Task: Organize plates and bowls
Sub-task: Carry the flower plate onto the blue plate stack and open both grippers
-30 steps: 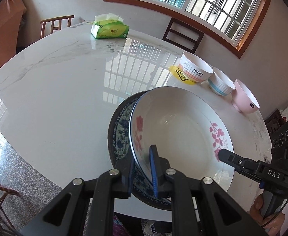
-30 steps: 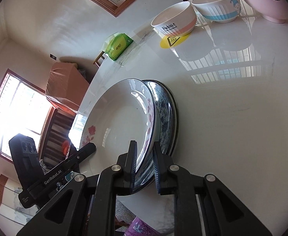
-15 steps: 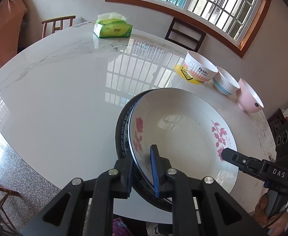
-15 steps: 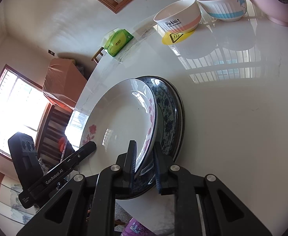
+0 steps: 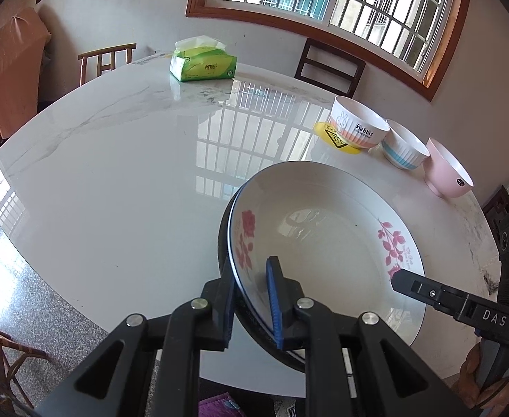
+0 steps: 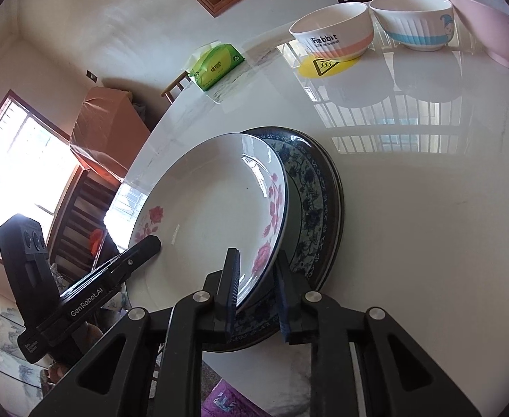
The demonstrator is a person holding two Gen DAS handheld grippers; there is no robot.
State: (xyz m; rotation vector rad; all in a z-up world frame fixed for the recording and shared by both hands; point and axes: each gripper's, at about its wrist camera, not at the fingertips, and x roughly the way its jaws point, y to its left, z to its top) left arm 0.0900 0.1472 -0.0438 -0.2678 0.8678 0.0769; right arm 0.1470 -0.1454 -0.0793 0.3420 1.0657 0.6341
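A white plate with pink flowers (image 5: 324, 243) (image 6: 213, 208) lies tilted on top of a dark blue patterned plate (image 6: 310, 201), of which only a thin edge (image 5: 221, 243) shows in the left wrist view. My left gripper (image 5: 251, 285) is shut on the white plate's near left rim. My right gripper (image 6: 256, 278) straddles the opposite rim. Its jaws are opening, and the outer pad stands off the white plate. Each gripper's finger shows in the other's view, over the plate.
Three bowls stand in a row at the table's far right: a rabbit bowl (image 5: 358, 125) on a yellow coaster (image 5: 334, 137), a blue-striped one (image 5: 405, 147) and a pink one (image 5: 447, 173). A green tissue pack (image 5: 202, 62) sits at the far edge. Chairs ring the round white table (image 5: 115, 173).
The white plate has shifted over the dark plate until it nearly covers it in the left wrist view. My right gripper's jaws have spread a little.
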